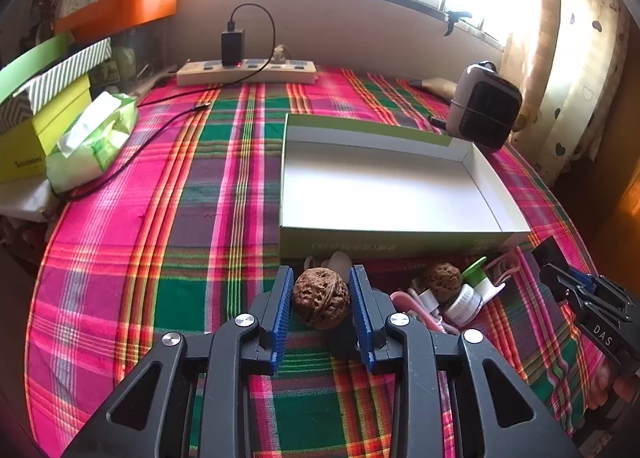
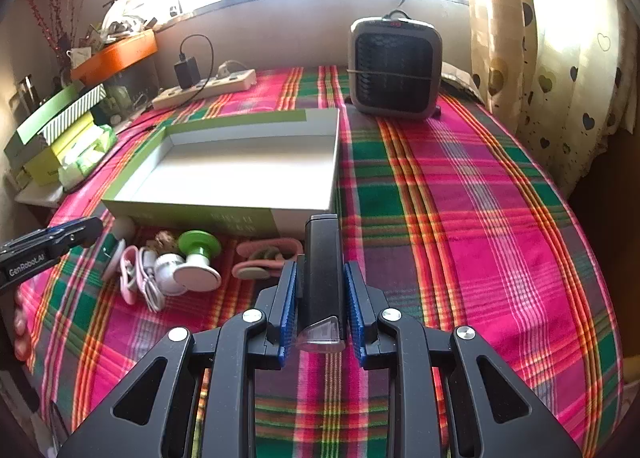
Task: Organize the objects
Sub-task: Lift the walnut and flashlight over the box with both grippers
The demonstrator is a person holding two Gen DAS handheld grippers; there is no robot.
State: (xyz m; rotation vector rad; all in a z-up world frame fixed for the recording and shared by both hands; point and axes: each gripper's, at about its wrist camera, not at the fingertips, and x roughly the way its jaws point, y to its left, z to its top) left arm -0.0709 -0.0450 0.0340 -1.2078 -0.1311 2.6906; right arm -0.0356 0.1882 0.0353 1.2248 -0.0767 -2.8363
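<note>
My left gripper (image 1: pixel 320 286) is shut on a brown walnut (image 1: pixel 320 302), held just in front of the open white-lined box (image 1: pixel 384 186) with green sides. A second walnut (image 1: pixel 442 278) lies in a small pile with a green and white knob (image 1: pixel 478 278) and pink cables (image 1: pixel 424 314) by the box's near wall. My right gripper (image 2: pixel 320 278) is shut on a black bar-shaped device (image 2: pixel 323 278) with a clear end, near the box's (image 2: pixel 248 170) right corner. The pile shows in the right wrist view (image 2: pixel 192 262), left of that gripper.
A small grey heater (image 2: pixel 394 66) stands behind the box on the plaid cloth. A power strip (image 1: pixel 246 72) with a black charger sits at the back wall. Stacked boxes and a tissue pack (image 1: pixel 94 138) stand at the left edge. A curtain (image 2: pixel 560 58) hangs on the right.
</note>
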